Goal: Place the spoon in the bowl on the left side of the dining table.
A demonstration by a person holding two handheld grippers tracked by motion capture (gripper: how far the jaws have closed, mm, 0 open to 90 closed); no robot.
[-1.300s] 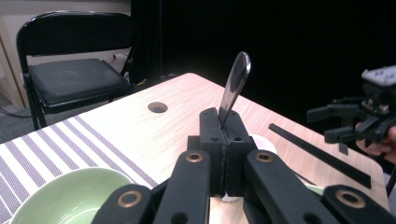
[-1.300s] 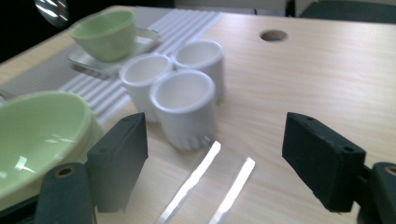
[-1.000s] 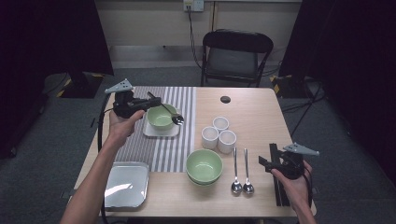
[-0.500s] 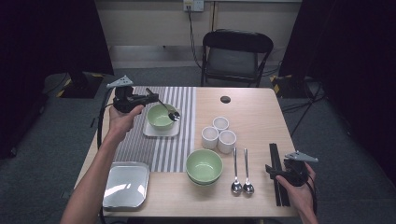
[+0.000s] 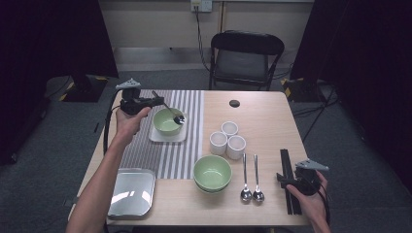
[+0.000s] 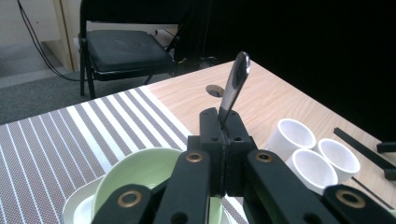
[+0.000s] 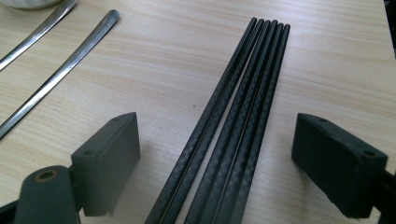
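Setting the table is what looks to be in hand here, and the striped placemat (image 5: 160, 145) end is where care is needed: the light green bowl (image 5: 167, 121) on its square white plate (image 5: 167, 135) should be kept still while the spoon (image 5: 170, 110), pinched by its handle in the closed jaws of the left gripper (image 5: 158, 102), is lowered so its head lands gently inside the bowl, not on the rim. Over by the right edge, the black chopsticks (image 7: 233, 126) lie flat on the wood between the wide-open jaws of the right gripper (image 7: 219, 154), so a straight, centred squeeze is probably best. Compared with a second ago, the spoon has been brought in from beyond the bowl's far side to over its middle, and the right gripper has been dropped down onto the chopsticks.
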